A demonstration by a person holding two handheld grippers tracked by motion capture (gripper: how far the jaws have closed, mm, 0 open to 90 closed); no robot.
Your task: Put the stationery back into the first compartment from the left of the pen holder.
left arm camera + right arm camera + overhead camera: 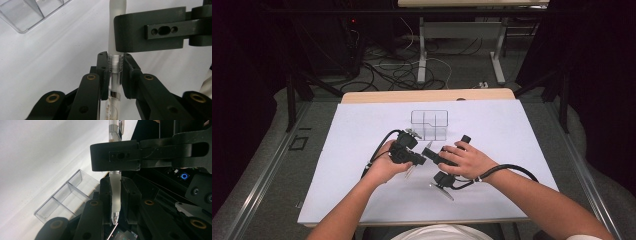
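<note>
A pen is held between my two grippers over the white sheet. In the left gripper view my left gripper (115, 67) is shut on the pen's clear threaded barrel (115, 82). The frosted front section (116, 15) runs up past the right gripper's jaw, which crosses from the right. In the right gripper view my right gripper (115, 195) is shut on that frosted section (115, 187), metal tip toward the camera. The clear barrel with its clip (115, 130) continues beyond the left gripper's crossing jaw. In the high view the left gripper (422, 160) and right gripper (430, 151) meet mid-table.
A clear plastic tray with several compartments (429, 124) stands just beyond the grippers, also at tray (22, 15) and tray (62, 200). A white sheet (357, 135) covers the table. Table legs and cables lie on the floor behind.
</note>
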